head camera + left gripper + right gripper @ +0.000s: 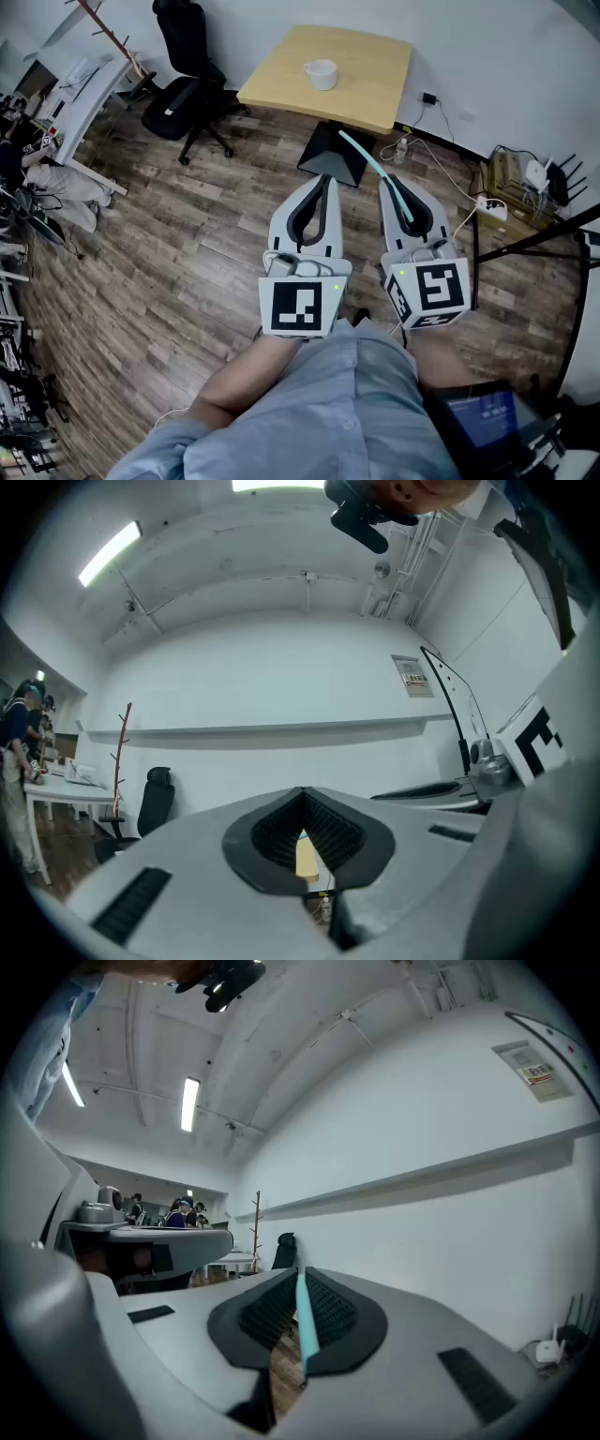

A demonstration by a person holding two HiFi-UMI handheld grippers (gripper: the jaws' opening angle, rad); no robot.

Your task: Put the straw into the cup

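The right tool [392, 185] is clenched on the straw [370, 163]. This pale blue straw runs between its jaws and pokes out past the tips, slanting up and left toward the desk [370, 70]. The left tool [324, 181] is just beside it, jaws pressed together at the tips with nothing between them. Both are held over the wood floor [169, 253], well apart from the desk. The white cup [321, 73] stands upright on the desk. A black chair [187, 84] stands left of the desk.

Cup [320, 73] on table [375, 56]; chair [185, 98] left of table; straw [370, 161] in right gripper [398, 190], left gripper [325, 181] alongside
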